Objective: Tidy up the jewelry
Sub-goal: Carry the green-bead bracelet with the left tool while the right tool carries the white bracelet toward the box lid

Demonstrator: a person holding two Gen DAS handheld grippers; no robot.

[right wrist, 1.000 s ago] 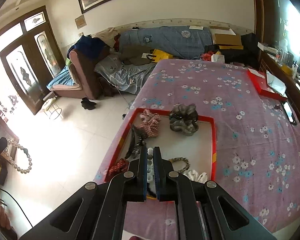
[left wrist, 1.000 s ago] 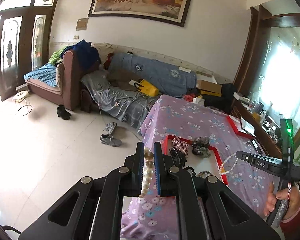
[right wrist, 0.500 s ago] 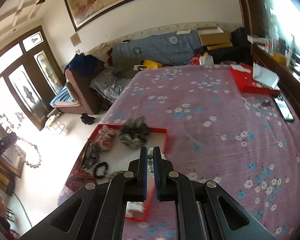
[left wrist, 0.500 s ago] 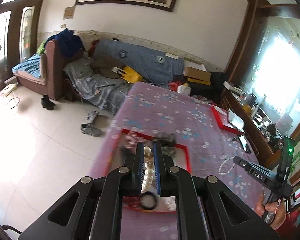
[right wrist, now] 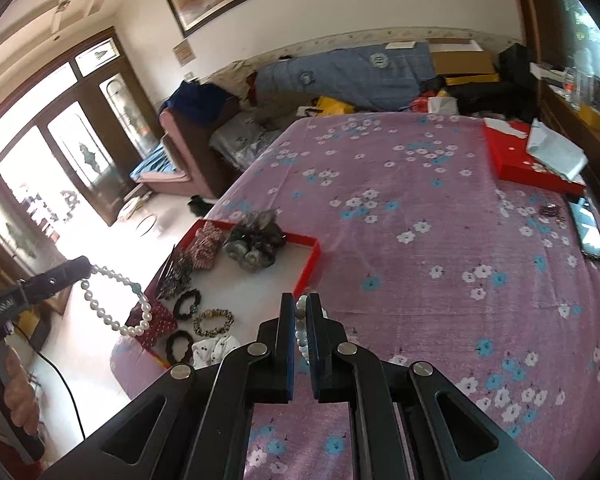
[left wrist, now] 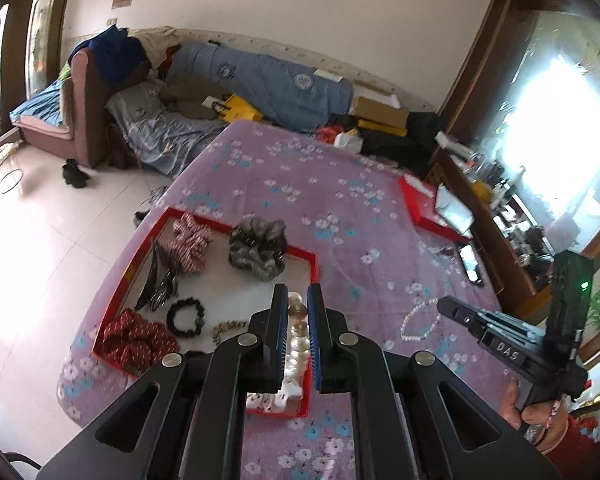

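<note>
My left gripper (left wrist: 298, 304) is shut on a pearl bracelet with large pearls (left wrist: 298, 340), held above the red tray (left wrist: 312, 264); in the right wrist view the bracelet hangs as a loop (right wrist: 116, 304) from the left gripper (right wrist: 85, 267). My right gripper (right wrist: 300, 308) is shut on a smaller white bead bracelet (right wrist: 301, 332) over the purple flowered cloth right of the tray (right wrist: 310, 258); this bracelet hangs from the right gripper (left wrist: 440, 303) in the left wrist view as a loop (left wrist: 418, 320).
The tray holds scrunchies (left wrist: 256, 246), a striped scrunchie (left wrist: 188, 240), a red one (left wrist: 136, 336), black and beaded hair ties (left wrist: 186, 316) and hair clips (left wrist: 160, 280). A red box lid (right wrist: 532, 164) and a phone (right wrist: 590, 234) lie at the far right. Sofa beyond the table.
Both grippers have swung right and lower toward the table. The right gripper moved off the tray to over the cloth. Each still holds its bracelet.
</note>
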